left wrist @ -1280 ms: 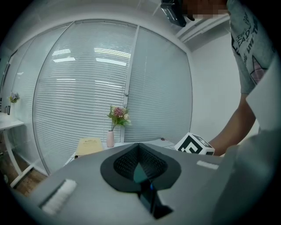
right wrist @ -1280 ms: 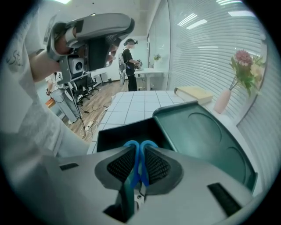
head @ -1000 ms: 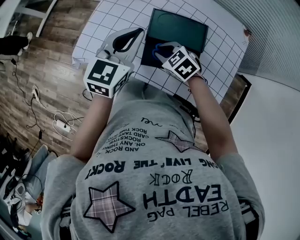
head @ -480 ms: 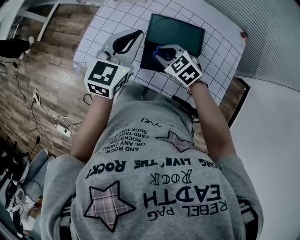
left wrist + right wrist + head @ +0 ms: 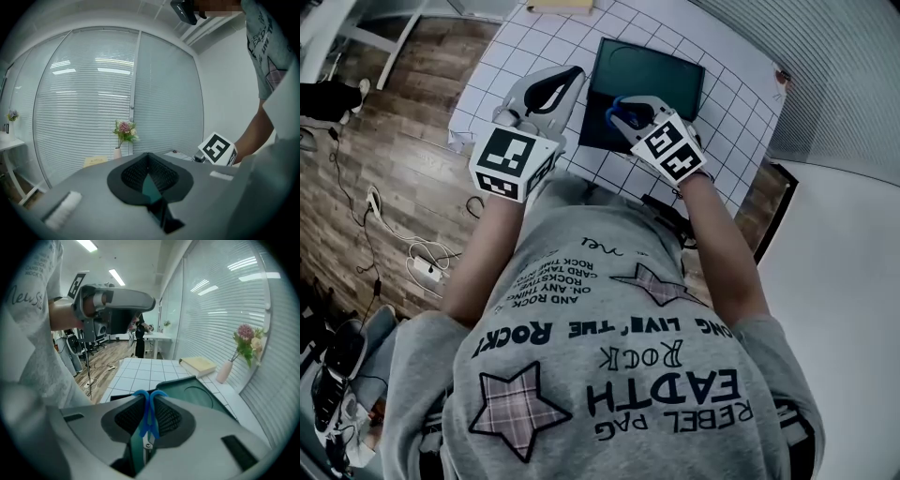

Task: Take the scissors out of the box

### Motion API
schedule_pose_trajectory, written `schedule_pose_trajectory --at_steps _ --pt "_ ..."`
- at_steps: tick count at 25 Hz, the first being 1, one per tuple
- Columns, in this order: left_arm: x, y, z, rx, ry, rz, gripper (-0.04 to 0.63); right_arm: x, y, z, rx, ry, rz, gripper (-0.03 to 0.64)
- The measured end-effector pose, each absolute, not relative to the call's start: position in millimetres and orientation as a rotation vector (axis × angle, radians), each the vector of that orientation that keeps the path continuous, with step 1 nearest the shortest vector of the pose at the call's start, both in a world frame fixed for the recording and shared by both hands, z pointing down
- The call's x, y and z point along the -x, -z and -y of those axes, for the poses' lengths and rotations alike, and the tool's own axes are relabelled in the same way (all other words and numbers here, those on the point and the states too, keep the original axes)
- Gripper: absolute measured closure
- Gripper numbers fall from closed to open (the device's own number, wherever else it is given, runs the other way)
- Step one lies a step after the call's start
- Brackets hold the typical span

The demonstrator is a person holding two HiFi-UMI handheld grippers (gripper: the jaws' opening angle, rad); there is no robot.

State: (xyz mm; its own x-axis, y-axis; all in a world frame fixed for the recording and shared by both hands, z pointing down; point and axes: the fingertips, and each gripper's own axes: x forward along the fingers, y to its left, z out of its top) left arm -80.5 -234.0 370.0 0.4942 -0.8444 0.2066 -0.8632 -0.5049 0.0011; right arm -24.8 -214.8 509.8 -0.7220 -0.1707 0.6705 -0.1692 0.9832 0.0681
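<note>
Pinched flat between the black ribbed pads of the right gripper (image 5: 149, 401): a pair of blue-handled metal scissors (image 5: 149, 429). Finger loops poking out past the tips, blades pointing back down the gap. Jaws only a narrow way apart, squeezing the handles.

Just beyond and below, the flat dark-green rectangular box (image 5: 199, 392) with a round recess, lying open on the white grid-lined tabletop (image 5: 136, 369). From the head view, scissors held over the box's near left corner. Looks clear of it, but can't swear to that.

Over on the left gripper (image 5: 149, 157), pad tips closed together, nothing caught in them. Held just left of the box.

Further back by the slatted blinds (image 5: 225, 296): a pale book-like slab (image 5: 198, 364) and a small pale vase of pink flowers (image 5: 225, 371).
</note>
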Motion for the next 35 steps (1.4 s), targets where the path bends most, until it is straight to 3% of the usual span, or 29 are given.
schedule_pose_trajectory --at_steps 35 --pt "74 -346 248 -2.659 -0.221 1.521 0.591 1 -364 244 -0.588 -0.056 2.832 0.538"
